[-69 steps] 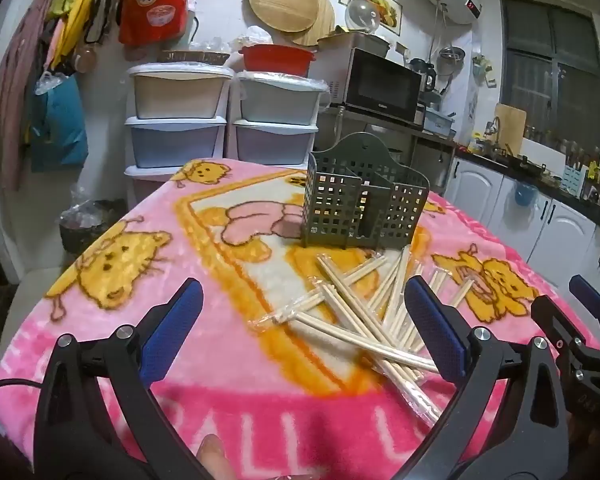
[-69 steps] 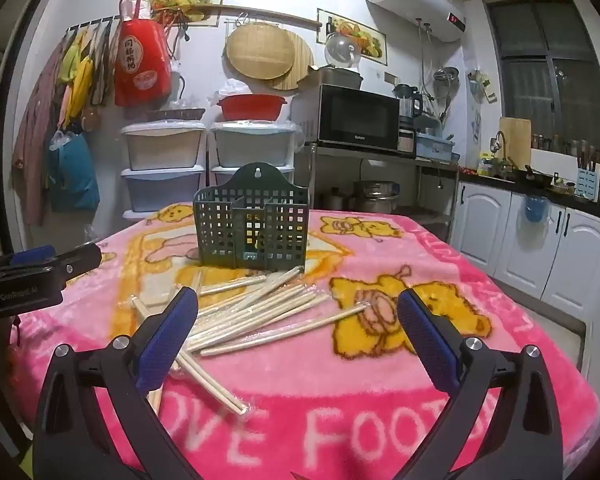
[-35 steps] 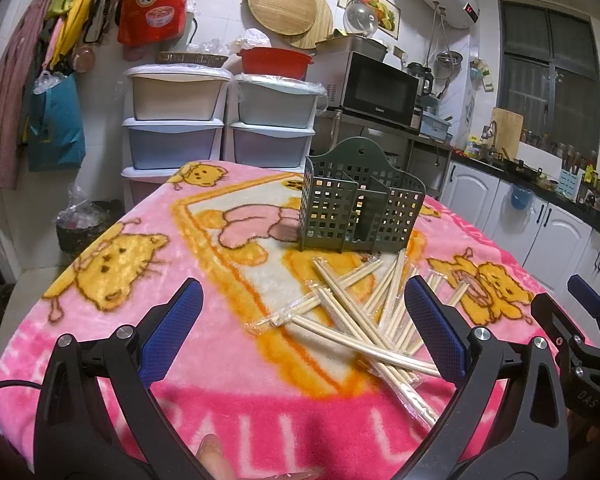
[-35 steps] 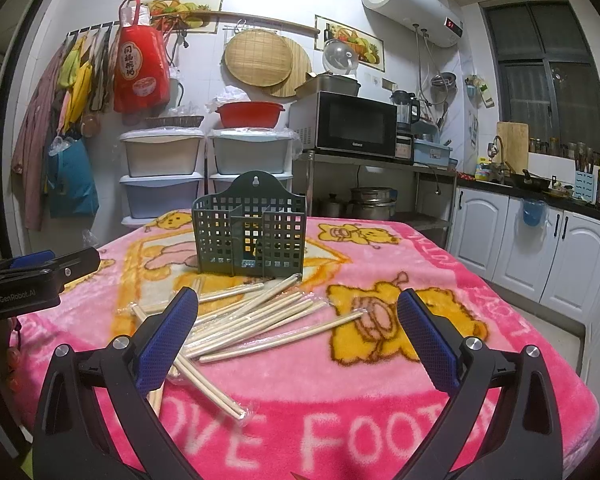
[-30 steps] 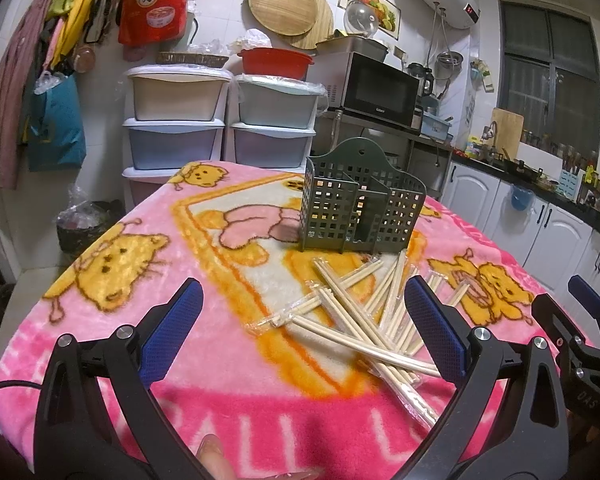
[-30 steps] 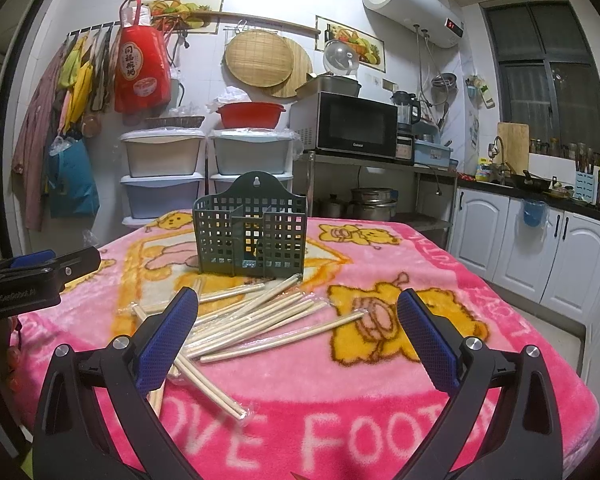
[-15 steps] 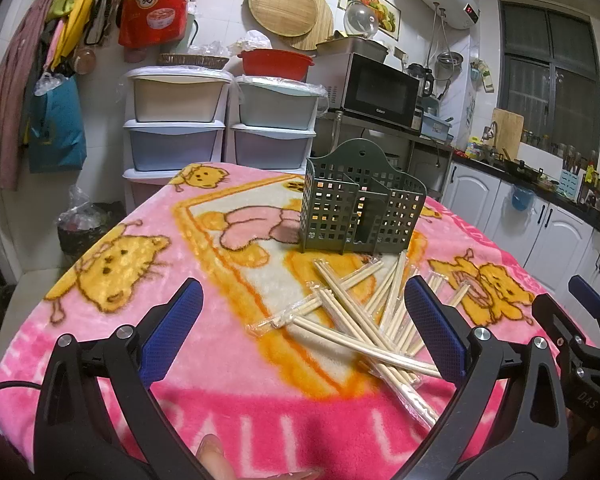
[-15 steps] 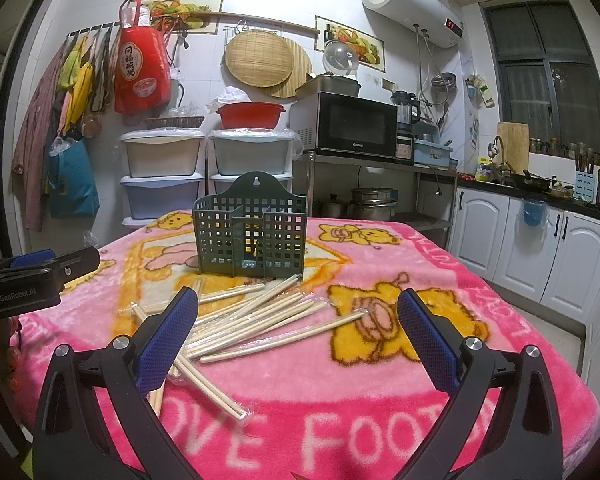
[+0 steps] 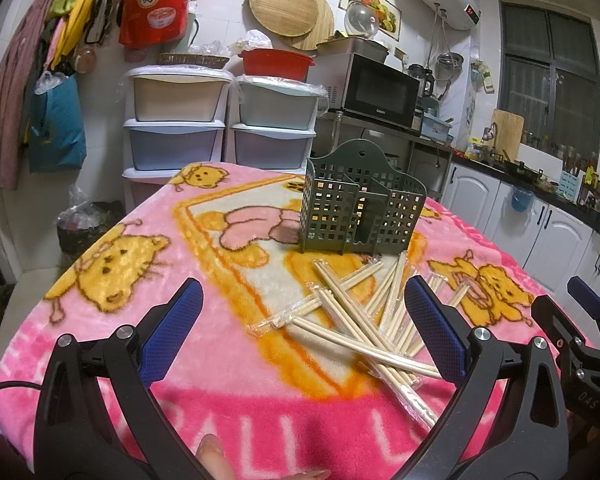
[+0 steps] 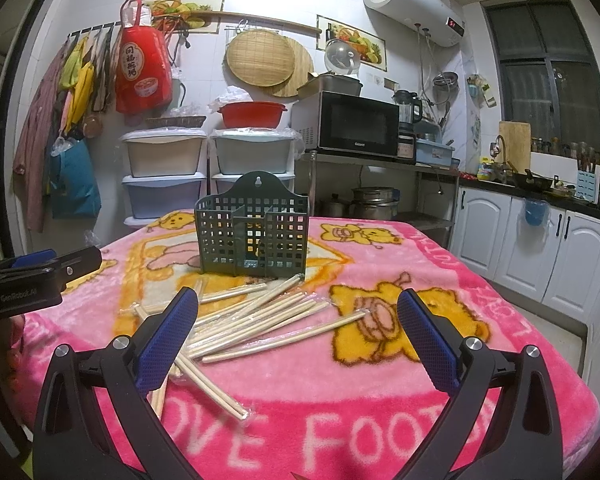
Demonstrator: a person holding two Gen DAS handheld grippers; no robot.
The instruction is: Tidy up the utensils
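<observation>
A dark green lattice utensil holder [image 9: 361, 204] [image 10: 253, 232] stands upright near the middle of a table under a pink cartoon blanket [image 9: 148, 280] [image 10: 380, 400]. In front of it lies a loose pile of wrapped wooden chopsticks [image 9: 364, 320] [image 10: 256, 316]. My left gripper [image 9: 303, 324] hovers open at the near edge, left of the pile, with nothing between its blue pads. My right gripper [image 10: 296, 326] is open too, above the near side of the pile and holding nothing. Each gripper shows at the edge of the other's view.
Stacked plastic drawers [image 9: 220, 128] [image 10: 204, 176] and a microwave [image 10: 348, 124] on a metal shelf stand behind the table. White kitchen cabinets [image 10: 540, 248] run along the right. Bags hang on the left wall. A fingertip [image 9: 214, 454] shows at the bottom edge.
Almost nothing differs: both grippers stay open in nearly the same place, with only a slight drift of the views. The chopsticks and the holder have not moved.
</observation>
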